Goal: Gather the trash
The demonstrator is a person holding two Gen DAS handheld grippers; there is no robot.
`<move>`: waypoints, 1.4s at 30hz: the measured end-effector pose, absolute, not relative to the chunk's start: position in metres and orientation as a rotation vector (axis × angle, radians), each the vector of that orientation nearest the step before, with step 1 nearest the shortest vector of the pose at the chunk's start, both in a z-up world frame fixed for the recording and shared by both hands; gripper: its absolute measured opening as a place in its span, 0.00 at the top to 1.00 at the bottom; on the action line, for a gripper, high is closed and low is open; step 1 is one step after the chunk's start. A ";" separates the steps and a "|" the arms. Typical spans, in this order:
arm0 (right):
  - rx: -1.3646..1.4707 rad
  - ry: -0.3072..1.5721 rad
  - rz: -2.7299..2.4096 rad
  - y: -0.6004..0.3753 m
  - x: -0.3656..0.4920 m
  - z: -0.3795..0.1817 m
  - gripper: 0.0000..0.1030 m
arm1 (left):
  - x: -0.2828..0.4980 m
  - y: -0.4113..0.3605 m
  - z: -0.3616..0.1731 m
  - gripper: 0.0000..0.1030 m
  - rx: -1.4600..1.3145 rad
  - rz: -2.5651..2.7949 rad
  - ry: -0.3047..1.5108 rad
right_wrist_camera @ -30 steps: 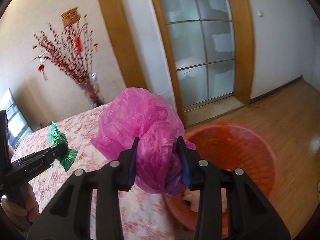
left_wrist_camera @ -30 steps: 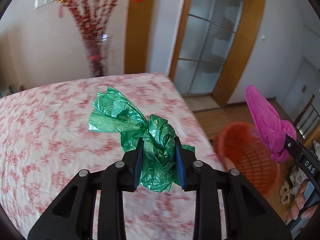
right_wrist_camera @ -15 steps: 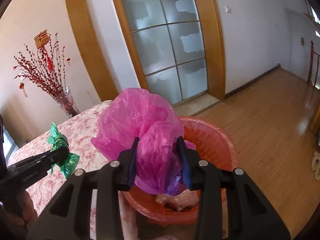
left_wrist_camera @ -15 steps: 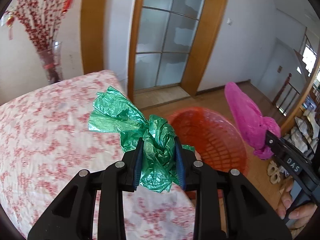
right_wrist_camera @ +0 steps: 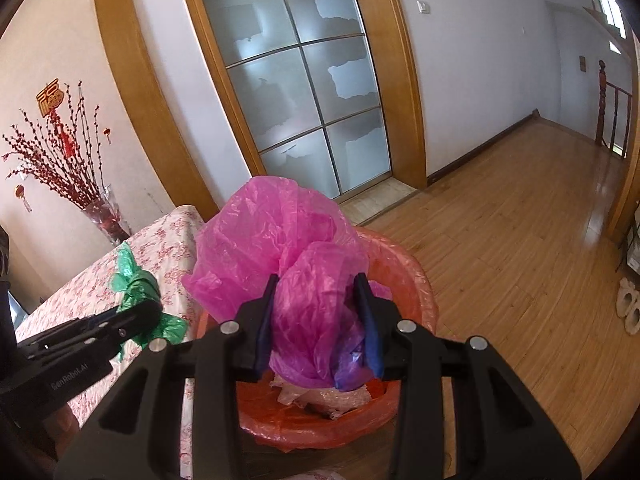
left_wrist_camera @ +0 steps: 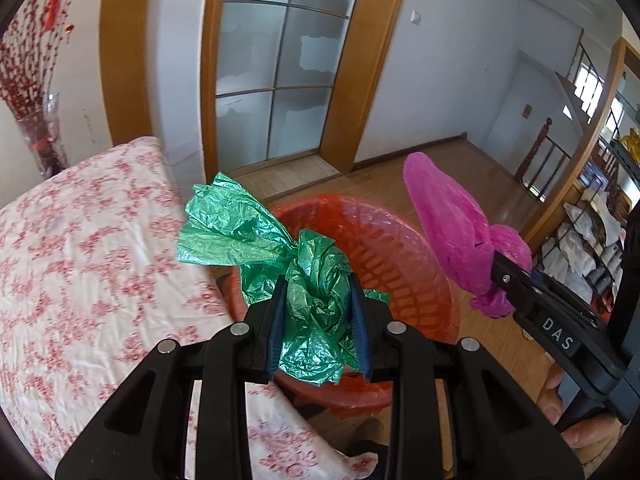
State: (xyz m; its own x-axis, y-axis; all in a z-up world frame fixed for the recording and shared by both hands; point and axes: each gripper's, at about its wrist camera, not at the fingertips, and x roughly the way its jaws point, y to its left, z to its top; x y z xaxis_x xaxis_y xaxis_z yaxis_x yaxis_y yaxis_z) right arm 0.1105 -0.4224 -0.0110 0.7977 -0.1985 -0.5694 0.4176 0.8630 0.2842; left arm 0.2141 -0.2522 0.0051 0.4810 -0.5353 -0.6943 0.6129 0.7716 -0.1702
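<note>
My left gripper [left_wrist_camera: 317, 304] is shut on a crumpled green plastic bag [left_wrist_camera: 256, 236], held over the near rim of an orange-red basket [left_wrist_camera: 400, 248] that stands on the floor beside the table. My right gripper [right_wrist_camera: 317, 312] is shut on a crumpled pink plastic bag [right_wrist_camera: 276, 240] above the same basket [right_wrist_camera: 416, 276], which holds pale crumpled trash [right_wrist_camera: 320, 396]. In the left wrist view the pink bag [left_wrist_camera: 448, 232] and right gripper [left_wrist_camera: 500, 276] hang at the basket's right. The right wrist view shows the green bag [right_wrist_camera: 134, 280] in the left gripper [right_wrist_camera: 148, 304] at left.
A table with a red-flowered white cloth [left_wrist_camera: 80, 260] fills the left, its corner by the basket. A glass vase of red branches [right_wrist_camera: 104, 216] stands behind it. A frosted glass door [right_wrist_camera: 304, 96], wooden floor [right_wrist_camera: 520, 220], a stair railing [left_wrist_camera: 548, 152] and slippers [right_wrist_camera: 628, 304] lie beyond.
Both grippers have swung right from over the table toward the basket, which now lies right under both bags. Grips are unchanged.
</note>
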 end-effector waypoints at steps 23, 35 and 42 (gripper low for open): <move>0.522 0.573 -0.331 -0.451 0.140 -0.031 0.57 | 0.235 -0.278 -0.028 0.66 0.126 -0.734 0.882; 0.543 0.563 -0.359 -0.460 0.132 -0.030 0.43 | 0.241 -0.256 -0.037 0.46 0.113 -0.662 0.910; 0.461 0.504 -0.370 -0.436 0.098 -0.006 0.19 | 0.220 -0.208 -0.013 0.37 0.092 -0.594 0.814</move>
